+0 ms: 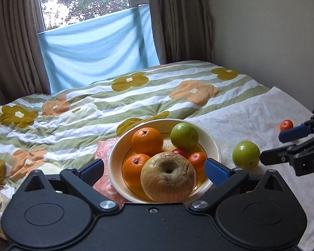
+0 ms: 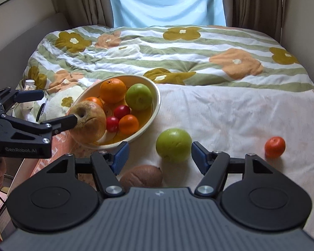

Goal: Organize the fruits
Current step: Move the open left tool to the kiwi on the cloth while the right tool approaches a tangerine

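1. Brown pear (image 1: pixel 168 177) sits nearest the lens in the left wrist view, at the front of the bowl (image 1: pixel 115 156), between the left gripper's (image 1: pixel 155 169) spread blue pads; no contact visible, jaws wide, holding nothing.
2. Bowl also holds two oranges (image 1: pixel 146 141), a green apple (image 1: pixel 184 136), a small tangerine (image 1: pixel 196 160) and red fruit (image 1: pixel 179 152).
3. Bowl rests partly on an orange cloth (image 1: pixel 103 152) at the edge of the floral quilt (image 1: pixel 73 104).
4. Right gripper (image 2: pixel 160 158) is wide open and empty; loose green apple (image 2: pixel 173 144) lies on the white sheet (image 2: pixel 240 115) just ahead, between its fingers, not gripped.
5. Brown fruit (image 2: pixel 142 177) lies just under the right gripper, near the bowl's front.
6. Lone tangerine (image 2: pixel 274 147) sits on the sheet well right of the loose apple.
7. Behind: blue cloth (image 1: pixel 94 52) across the window (image 1: pixel 83 0), brown curtains (image 1: pixel 14 41) either side.
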`<state>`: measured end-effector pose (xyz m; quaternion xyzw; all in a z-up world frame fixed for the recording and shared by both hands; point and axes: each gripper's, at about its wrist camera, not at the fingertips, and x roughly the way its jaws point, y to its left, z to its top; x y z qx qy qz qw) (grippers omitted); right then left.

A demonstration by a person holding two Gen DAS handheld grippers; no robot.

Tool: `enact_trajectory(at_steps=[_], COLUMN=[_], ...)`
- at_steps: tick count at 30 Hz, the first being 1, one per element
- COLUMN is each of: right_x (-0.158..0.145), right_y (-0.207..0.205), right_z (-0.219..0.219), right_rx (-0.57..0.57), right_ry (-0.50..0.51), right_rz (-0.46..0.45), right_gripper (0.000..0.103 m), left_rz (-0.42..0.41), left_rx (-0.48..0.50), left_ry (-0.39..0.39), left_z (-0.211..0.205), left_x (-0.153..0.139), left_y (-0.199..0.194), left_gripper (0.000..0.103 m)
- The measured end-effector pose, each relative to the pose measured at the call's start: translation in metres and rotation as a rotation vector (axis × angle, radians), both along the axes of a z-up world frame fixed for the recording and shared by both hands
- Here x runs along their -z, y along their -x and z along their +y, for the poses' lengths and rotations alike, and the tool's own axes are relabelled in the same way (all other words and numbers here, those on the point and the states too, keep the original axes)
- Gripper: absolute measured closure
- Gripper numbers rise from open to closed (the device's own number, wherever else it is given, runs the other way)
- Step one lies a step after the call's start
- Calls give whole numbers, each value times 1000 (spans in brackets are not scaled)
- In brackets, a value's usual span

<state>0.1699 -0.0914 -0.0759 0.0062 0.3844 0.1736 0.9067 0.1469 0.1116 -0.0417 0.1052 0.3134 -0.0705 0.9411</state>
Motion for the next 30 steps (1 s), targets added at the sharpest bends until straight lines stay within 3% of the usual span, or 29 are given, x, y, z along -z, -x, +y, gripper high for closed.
enact_trajectory(at_steps=[11,22,25,30], right_x=[-12,-35,-39,-40], right_y=[22,41,46,49], right_z=[-12,-64,-86,-124], right_rx=[2,-45,-56,-67], right_ry=[3,-7,2,35], right_rz=[-37,-89,-108,-131], right_gripper=[22,22,9,8], left_rz=[-11,-42,-36,-24], left_rx=[-26,-77,-70,-60], left_ry=[11,30,32,42], left_z=[-8,-52,-74,-108], left_x=[-10,-31,-32,-28], left_y=[35,79,88,93], left_gripper=[0,0,0,0])
